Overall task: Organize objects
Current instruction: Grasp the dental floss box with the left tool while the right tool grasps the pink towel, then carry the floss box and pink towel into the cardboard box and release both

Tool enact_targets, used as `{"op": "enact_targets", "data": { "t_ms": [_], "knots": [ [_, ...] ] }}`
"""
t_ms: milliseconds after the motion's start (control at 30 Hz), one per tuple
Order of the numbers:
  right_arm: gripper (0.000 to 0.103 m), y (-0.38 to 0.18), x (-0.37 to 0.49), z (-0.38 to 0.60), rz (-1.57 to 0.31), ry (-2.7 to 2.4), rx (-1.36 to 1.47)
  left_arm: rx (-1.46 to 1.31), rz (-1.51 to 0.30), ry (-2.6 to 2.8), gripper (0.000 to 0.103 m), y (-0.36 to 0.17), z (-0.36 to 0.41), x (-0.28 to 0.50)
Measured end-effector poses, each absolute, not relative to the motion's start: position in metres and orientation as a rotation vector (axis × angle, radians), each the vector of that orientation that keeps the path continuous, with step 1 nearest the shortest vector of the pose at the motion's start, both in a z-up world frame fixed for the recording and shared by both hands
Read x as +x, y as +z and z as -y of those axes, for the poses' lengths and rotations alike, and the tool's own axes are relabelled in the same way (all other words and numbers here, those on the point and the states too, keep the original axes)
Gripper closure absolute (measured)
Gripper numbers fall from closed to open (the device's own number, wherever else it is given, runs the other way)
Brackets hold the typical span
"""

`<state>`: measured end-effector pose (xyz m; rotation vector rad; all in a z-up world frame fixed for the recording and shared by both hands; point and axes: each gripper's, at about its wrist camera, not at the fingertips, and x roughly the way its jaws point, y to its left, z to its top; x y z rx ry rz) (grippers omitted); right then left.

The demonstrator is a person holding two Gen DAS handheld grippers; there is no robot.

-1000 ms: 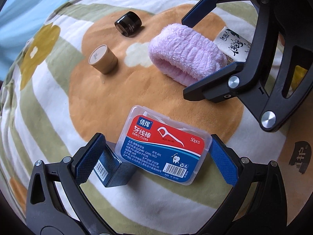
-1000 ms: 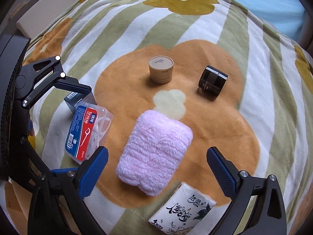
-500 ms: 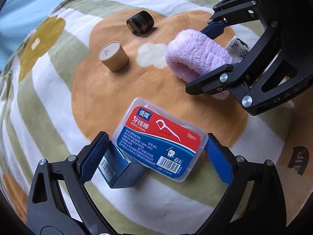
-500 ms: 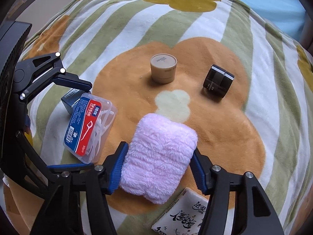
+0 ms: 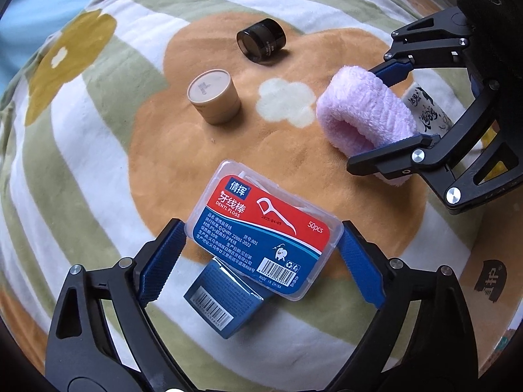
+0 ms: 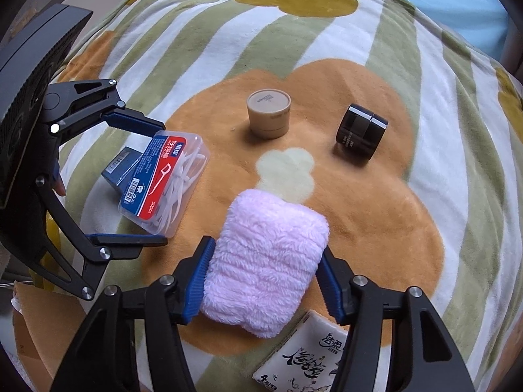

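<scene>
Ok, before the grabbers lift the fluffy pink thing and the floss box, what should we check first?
1. Right gripper squeezing the pink towel on both sides: ok, both pads press into it.
2. Left gripper closed on the floss box: not ok, its pads sit beside the box, with a gap on the right.
3. Floss box lying flat: not ok, it leans on the blue box.
4. Tissue pack free of the towel: cannot tell, the towel overlaps its edge.
5. Tan jar and black jar out of the way: ok, both stand apart.
</scene>
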<state>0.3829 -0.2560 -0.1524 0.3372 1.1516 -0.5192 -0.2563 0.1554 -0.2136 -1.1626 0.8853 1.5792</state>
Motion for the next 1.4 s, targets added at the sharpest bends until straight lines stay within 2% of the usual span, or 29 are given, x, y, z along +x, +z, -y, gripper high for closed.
{"op": "enact_targets", "data": {
  "t_ms": [300,533,633,700,833,1133,1400],
  "knots": [
    [0.047,-0.154,0.382,0.259,-1.149,-0.510,0.364,-1.179,-0.987,1.477,0.008,-0.223,-0.169,-0.265],
    [0.047,-0.155,0.384,0.258,-1.149,-0.506,0.369,-1.165,-0.986,1.465,0.007,-0.226,-0.178,-0.268],
    [0.047,-0.155,0.385,0.259,-1.153,-0.503,0.370,-1.167,-0.976,1.452,0.013,-0.228,-0.178,-0.268],
    [0.047,-0.155,0.386,0.257,-1.152,-0.504,0.367,-1.174,-0.959,1.462,0.013,-0.226,-0.177,-0.270],
    [0.054,-0.153,0.389,0.254,-1.148,-0.507,0.364,-1.176,-0.942,1.497,0.014,-0.219,-0.175,-0.274],
    [0.057,-0.125,0.377,0.249,-1.106,-0.519,0.367,-1.160,-0.892,1.611,0.014,-0.166,-0.174,-0.267],
    [0.057,-0.056,0.343,0.212,-1.045,-0.542,0.322,-1.134,-0.847,1.748,0.014,-0.099,-0.142,-0.217]
  ]
}}
